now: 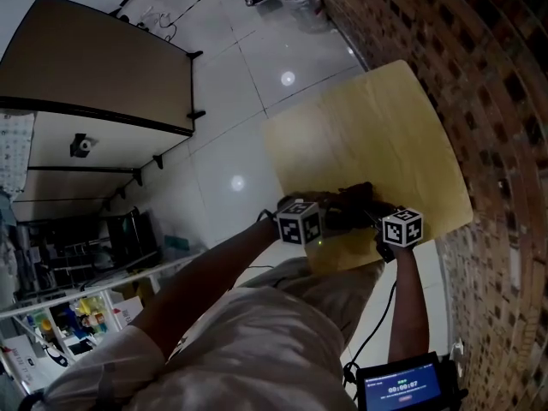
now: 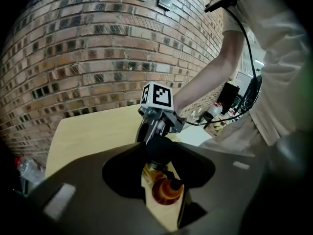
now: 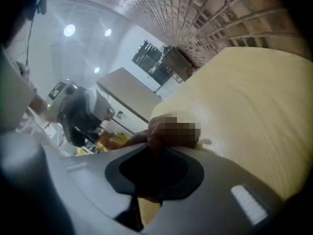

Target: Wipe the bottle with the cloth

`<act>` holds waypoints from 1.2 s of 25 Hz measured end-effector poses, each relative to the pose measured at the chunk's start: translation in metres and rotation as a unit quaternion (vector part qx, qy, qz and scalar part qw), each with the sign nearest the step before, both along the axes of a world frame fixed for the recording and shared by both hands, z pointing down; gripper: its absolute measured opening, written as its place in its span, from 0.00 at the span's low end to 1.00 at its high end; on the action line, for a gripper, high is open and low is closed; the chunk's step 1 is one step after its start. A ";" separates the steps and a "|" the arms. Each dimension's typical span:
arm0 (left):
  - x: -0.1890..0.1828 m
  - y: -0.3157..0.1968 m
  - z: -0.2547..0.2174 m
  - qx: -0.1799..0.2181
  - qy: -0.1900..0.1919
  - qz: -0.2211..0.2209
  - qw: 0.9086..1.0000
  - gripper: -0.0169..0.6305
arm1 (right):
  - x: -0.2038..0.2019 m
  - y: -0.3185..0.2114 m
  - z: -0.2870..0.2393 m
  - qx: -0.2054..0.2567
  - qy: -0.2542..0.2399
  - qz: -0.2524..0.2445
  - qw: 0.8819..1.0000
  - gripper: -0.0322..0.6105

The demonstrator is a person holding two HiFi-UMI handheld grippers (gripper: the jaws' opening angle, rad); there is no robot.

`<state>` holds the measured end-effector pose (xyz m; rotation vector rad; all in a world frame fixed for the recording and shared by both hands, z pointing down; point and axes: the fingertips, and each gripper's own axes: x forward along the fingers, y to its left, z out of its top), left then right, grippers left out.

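Observation:
Both grippers meet over the near edge of the yellow table (image 1: 385,135). My left gripper (image 1: 332,217) is shut on a small amber bottle (image 2: 166,192) that sits between its jaws (image 2: 162,180). My right gripper (image 1: 373,215) is shut on a dark brownish cloth (image 3: 155,131). In the left gripper view the right gripper (image 2: 148,131) presses that cloth (image 2: 159,152) against the far end of the bottle. The right gripper view shows the left gripper (image 3: 80,114) at the left, with amber glass (image 3: 111,140) beside it. A mosaic patch covers part of the cloth there.
A brick wall (image 1: 479,75) runs along the far side of the table. White tiled floor (image 1: 231,75) lies to the left, with a brown-topped counter (image 1: 94,67) and shelves of clutter (image 1: 77,315). A device with a lit screen (image 1: 402,388) and a black cable hang near my body.

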<state>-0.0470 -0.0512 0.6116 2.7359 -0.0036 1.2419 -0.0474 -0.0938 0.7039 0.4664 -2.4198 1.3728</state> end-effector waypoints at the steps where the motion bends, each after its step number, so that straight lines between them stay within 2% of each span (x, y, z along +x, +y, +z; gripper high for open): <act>1: -0.004 0.002 0.006 0.002 -0.007 0.003 1.000 0.31 | -0.001 0.001 0.009 0.001 0.019 -0.002 1.000 0.14; 4: 0.000 0.002 -0.005 0.002 0.004 0.004 1.000 0.31 | -0.004 0.002 0.035 0.021 0.102 -0.024 0.994 0.14; 7: 0.004 0.001 -0.009 0.005 0.005 0.009 1.000 0.31 | -0.002 0.004 0.053 0.050 0.183 -0.044 0.981 0.14; 11: 0.004 0.006 -0.007 0.010 -0.002 0.038 0.999 0.31 | 0.006 0.011 0.054 0.075 0.219 -0.061 0.971 0.14; 14: 0.004 0.010 -0.008 0.014 -0.005 0.082 0.997 0.30 | 0.028 0.001 0.032 0.068 0.188 -0.021 0.980 0.15; 16: 0.003 0.014 -0.007 0.015 -0.012 0.120 0.993 0.30 | 0.043 -0.016 0.005 0.060 0.128 0.021 0.990 0.15; 18: 0.002 0.021 -0.002 0.021 -0.022 0.167 0.985 0.30 | 0.048 -0.028 -0.027 0.063 0.060 0.022 0.996 0.15; 21: 0.010 0.036 -0.008 0.037 -0.024 0.246 0.968 0.30 | 0.033 -0.024 -0.066 0.070 -0.027 -0.068 0.995 0.15; 24: 0.014 0.051 -0.007 0.055 -0.033 0.323 0.944 0.30 | 0.006 -0.013 -0.079 0.053 -0.063 -0.183 0.980 0.15; 27: 0.019 0.059 -0.007 0.057 -0.031 0.363 0.929 0.31 | -0.020 0.008 -0.069 -0.005 -0.073 -0.299 0.951 0.15; 30: 0.023 0.061 -0.007 0.050 -0.025 0.375 0.925 0.30 | -0.038 0.031 -0.046 -0.055 -0.057 -0.383 0.920 0.15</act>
